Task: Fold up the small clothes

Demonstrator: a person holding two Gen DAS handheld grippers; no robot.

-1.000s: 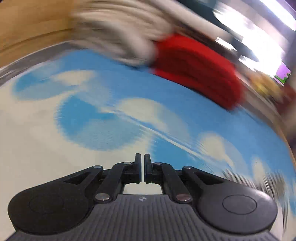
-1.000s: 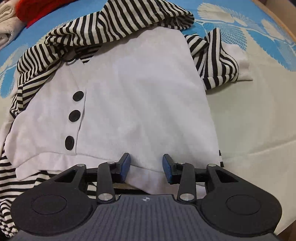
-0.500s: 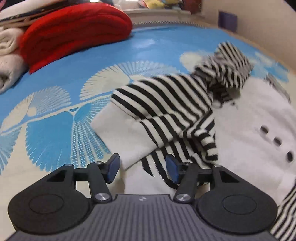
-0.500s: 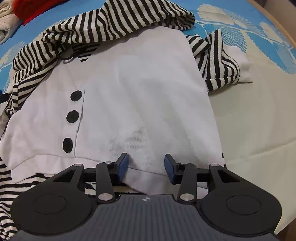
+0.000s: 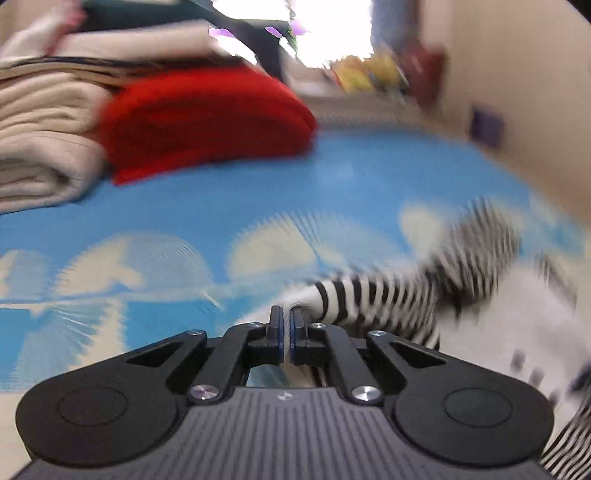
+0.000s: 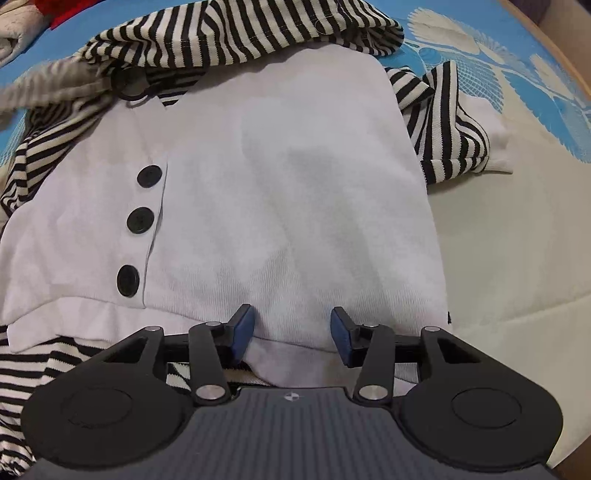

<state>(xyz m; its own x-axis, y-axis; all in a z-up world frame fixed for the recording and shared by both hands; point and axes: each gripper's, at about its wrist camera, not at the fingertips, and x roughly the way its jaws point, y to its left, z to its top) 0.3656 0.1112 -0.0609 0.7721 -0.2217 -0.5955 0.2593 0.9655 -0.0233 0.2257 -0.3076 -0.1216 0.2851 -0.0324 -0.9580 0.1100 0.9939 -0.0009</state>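
Early days on this fold: the white garment (image 6: 288,192) with striped sleeves lies spread on the blue patterned bed (image 5: 229,206), its body flat, sleeves still bunched at the sides. The left tool (image 5: 286,334) is clenched on the striped sleeve's cuff (image 5: 306,299), apparently drawing it out sideways. The right tool (image 6: 291,330) straddles the hem, jaws opening, gripping nothing. Folded piles, red (image 5: 207,122) and cream (image 5: 40,147), crowd the far left; the bed's edge (image 6: 554,55) runs close at right.

A blue sheet (image 5: 258,192) printed with cream fan shapes covers the surface, a beige wall (image 5: 517,74) rises behind it, and glaring light (image 5: 325,33) (perhaps a window, too blurred to tell) washes out the far end.
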